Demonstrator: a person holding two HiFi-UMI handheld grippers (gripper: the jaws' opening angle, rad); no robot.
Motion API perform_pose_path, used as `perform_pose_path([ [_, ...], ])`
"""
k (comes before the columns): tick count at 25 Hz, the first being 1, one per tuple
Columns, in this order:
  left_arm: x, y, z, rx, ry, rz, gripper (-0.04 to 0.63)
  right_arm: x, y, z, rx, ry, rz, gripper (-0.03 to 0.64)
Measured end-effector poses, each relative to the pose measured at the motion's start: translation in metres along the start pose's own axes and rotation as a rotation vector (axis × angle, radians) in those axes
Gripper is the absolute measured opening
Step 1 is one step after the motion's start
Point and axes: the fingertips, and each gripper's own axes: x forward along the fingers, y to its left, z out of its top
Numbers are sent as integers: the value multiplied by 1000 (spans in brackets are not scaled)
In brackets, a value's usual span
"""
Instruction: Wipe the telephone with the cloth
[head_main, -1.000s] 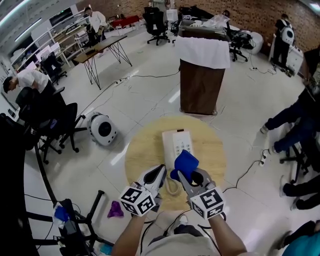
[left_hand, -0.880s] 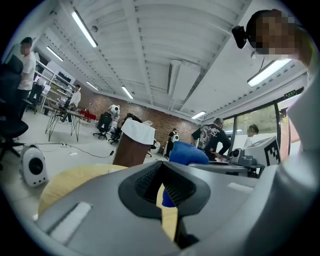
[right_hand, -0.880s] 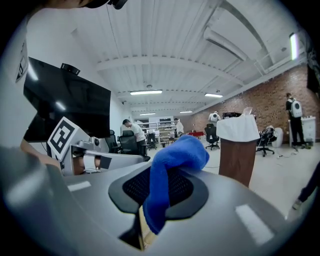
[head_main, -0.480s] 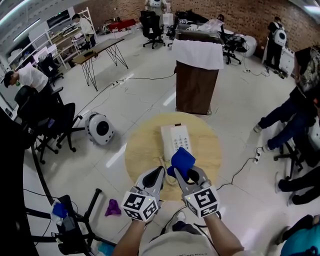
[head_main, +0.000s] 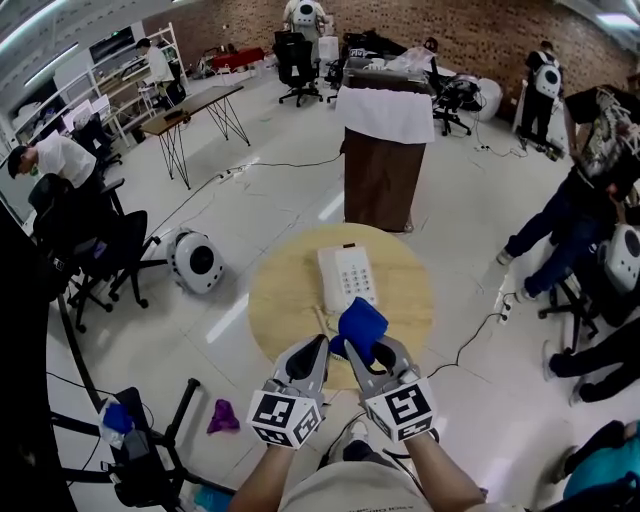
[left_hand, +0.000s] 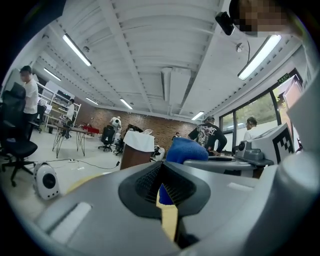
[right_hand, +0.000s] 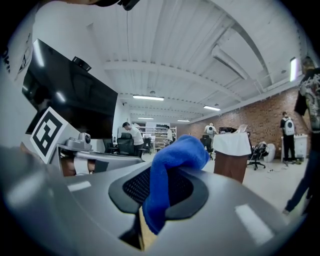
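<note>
A white telephone (head_main: 347, 279) lies on the round wooden table (head_main: 285, 305), its coiled cord trailing toward the near edge. My right gripper (head_main: 362, 345) is shut on a blue cloth (head_main: 361, 326), which bulges up above its jaws; in the right gripper view the cloth (right_hand: 170, 175) hangs pinched between the pads. My left gripper (head_main: 318, 347) is beside it on the left, shut with nothing held; its own view shows closed jaws (left_hand: 162, 192) and the blue cloth (left_hand: 186, 150) to the right. Both grippers point level, held above the table's near edge, short of the telephone.
A brown lectern draped with a white cloth (head_main: 384, 150) stands beyond the table. A round white device (head_main: 193, 262) sits on the floor at left, near black office chairs (head_main: 105, 255). A purple rag (head_main: 221, 416) lies on the floor. People stand at the right (head_main: 580, 190).
Both grippers and the blue cloth have drawn back toward me and risen slightly. The telephone now lies clear ahead of the cloth instead of partly under it.
</note>
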Motion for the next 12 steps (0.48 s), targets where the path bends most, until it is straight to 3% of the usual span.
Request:
perform_pose_path([
  [12,-18,-15,-2,-6,-3,-34,0,-20,20,0,-6,14,-23,63],
])
